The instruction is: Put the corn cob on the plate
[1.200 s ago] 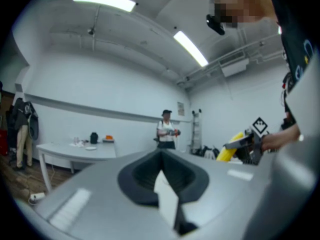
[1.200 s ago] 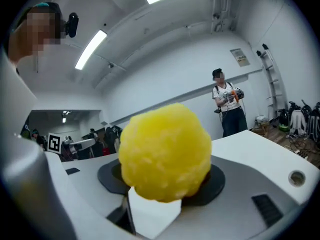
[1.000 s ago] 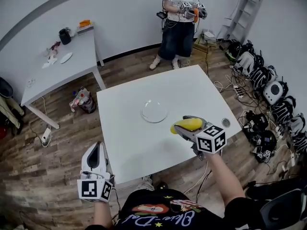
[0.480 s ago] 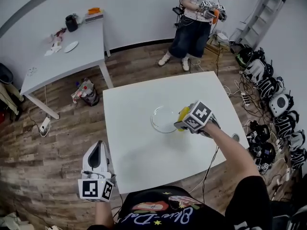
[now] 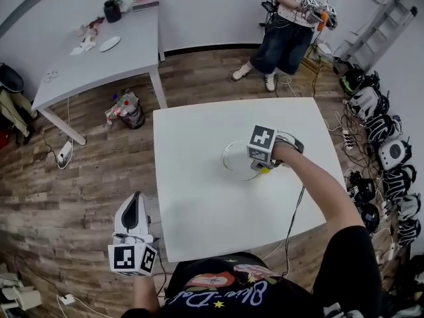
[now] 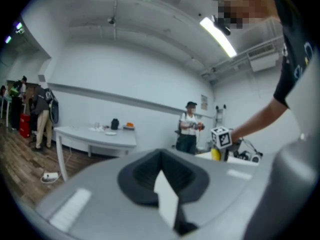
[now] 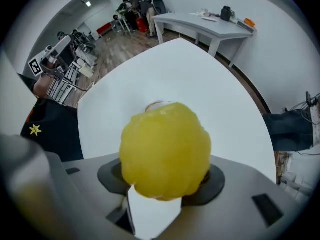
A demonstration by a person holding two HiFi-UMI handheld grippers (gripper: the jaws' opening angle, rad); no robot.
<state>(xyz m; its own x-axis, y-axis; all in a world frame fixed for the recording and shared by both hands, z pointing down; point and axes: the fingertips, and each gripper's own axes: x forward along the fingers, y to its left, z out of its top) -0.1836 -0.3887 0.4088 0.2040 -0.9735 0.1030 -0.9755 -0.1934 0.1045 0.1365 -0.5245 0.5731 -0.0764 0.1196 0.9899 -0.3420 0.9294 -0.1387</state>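
White desk (image 5: 192, 204) holds plate (image 5: 229, 159); right gripper (image 5: 265, 169) hangs over its edge, jaws clamped on corn cob (image 7: 165, 156). Release not yet done. Left gripper (image 5: 135, 201) jaws together, empty.

plate (image 5: 234, 158) on table (image 5: 199, 204), right tongs (image 5: 264, 167) over plate's right rim, left tongs (image 5: 135, 204) off-table

Yellow, knobbly corn cob (image 7: 165, 156), clamped end-on in the right gripper (image 7: 162, 181), above the right rim of a clear glass plate (image 5: 232, 159) mid-way on the white table (image 5: 199, 204).
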